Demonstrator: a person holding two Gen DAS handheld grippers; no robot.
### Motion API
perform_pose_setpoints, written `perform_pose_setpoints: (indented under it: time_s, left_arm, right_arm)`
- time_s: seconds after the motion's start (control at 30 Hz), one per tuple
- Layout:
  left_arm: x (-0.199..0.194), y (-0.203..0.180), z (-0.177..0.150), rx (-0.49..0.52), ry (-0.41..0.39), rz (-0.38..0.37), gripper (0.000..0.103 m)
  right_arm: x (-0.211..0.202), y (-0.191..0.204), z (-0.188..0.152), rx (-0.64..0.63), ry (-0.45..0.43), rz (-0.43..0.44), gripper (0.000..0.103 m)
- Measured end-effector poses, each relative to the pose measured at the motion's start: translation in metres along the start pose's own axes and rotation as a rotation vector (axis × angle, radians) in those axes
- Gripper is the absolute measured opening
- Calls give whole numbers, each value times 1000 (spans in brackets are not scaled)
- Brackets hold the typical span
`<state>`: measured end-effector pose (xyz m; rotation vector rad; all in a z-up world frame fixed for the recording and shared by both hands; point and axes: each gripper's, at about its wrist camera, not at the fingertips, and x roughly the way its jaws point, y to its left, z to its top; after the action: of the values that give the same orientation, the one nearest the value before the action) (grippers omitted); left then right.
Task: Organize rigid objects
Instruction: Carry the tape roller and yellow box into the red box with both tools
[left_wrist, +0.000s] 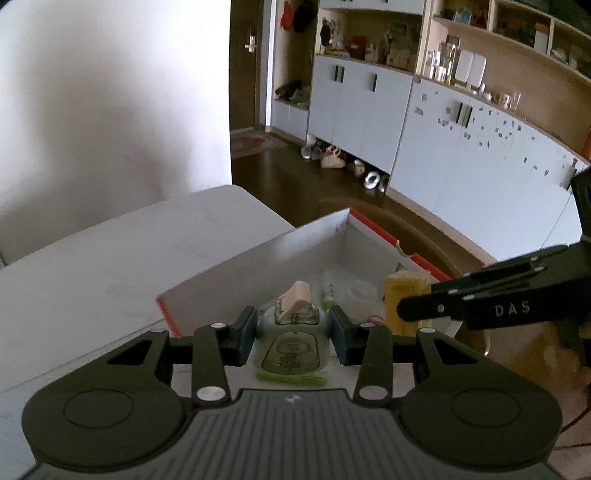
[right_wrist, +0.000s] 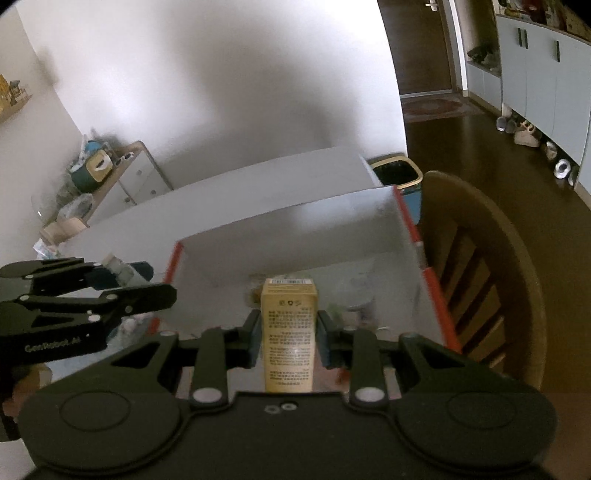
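The left tool (left_wrist: 291, 334) is squeezing a see-through bottle with a pale pink cap (left_wrist: 293, 332); its green label is too blurry to read. The right tool (right_wrist: 289, 338) is squeezing a tall yellow box with tiny print (right_wrist: 289, 332). Both are hanging over the white cardboard box with orange edges (right_wrist: 280, 236) on the white table (left_wrist: 110, 258). "DAS" is showing on the right tool's arm.

Dim, soft indoor light (fisheye-bent edges), motion blur, faint shadows on the wall (right_wrist: 207, 92).

Open box (right_wrist: 295, 229) on table (left_wrist: 110, 251), chair (right_wrist: 491, 266) right of it, bin (right_wrist: 397, 173) behind, prob. small items in box
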<state>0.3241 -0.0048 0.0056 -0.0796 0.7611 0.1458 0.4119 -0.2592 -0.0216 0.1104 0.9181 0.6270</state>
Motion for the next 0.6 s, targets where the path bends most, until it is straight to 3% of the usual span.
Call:
perform_pose_setpoints:
  time_s: [0.6]
  left_arm:
    - [100, -39, 3, -7, 205, 31, 41]
  right_arm:
    - [28, -22, -3, -215, 156, -31, 29]
